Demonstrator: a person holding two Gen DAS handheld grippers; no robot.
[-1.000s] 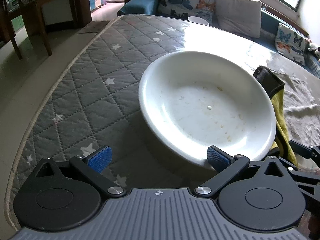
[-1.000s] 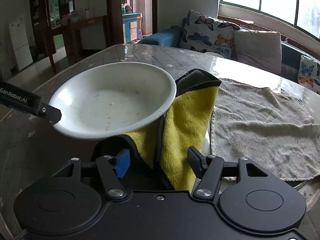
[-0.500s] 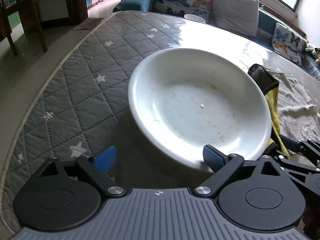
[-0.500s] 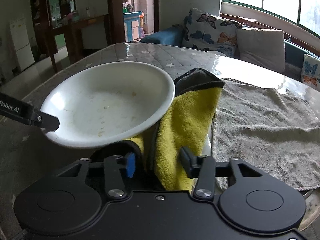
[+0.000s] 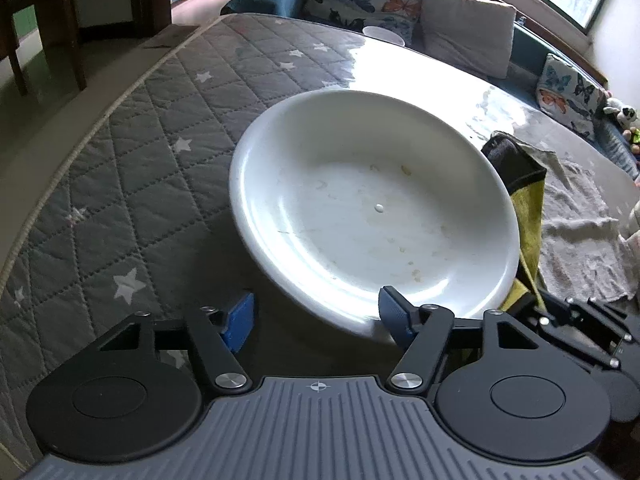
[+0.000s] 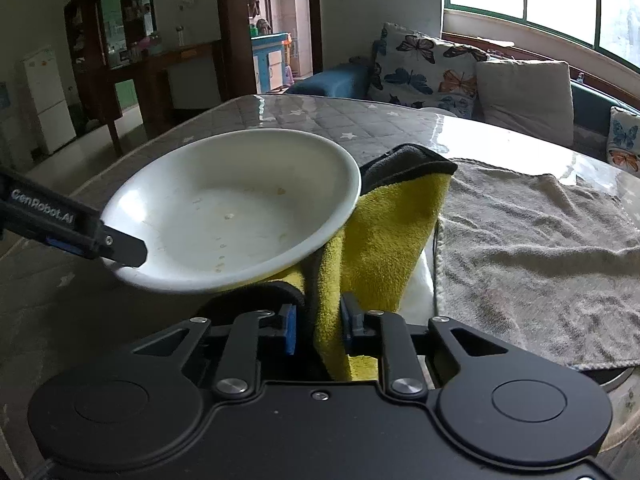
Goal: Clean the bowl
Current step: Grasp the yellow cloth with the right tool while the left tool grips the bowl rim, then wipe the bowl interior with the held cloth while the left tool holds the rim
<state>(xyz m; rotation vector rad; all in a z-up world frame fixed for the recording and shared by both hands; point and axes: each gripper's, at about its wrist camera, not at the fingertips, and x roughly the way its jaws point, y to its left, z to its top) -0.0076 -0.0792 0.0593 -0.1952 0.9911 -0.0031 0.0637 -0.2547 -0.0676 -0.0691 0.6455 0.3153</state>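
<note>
Left wrist view: a wide, shallow white bowl, speckled with small food bits, sits tilted above a grey star-quilted table cover. The left gripper has its jaws spread, 1 finger at the rim. The right gripper clenches a yellow cloth just beside the bowl. Butterfly cushions lie behind.
</note>
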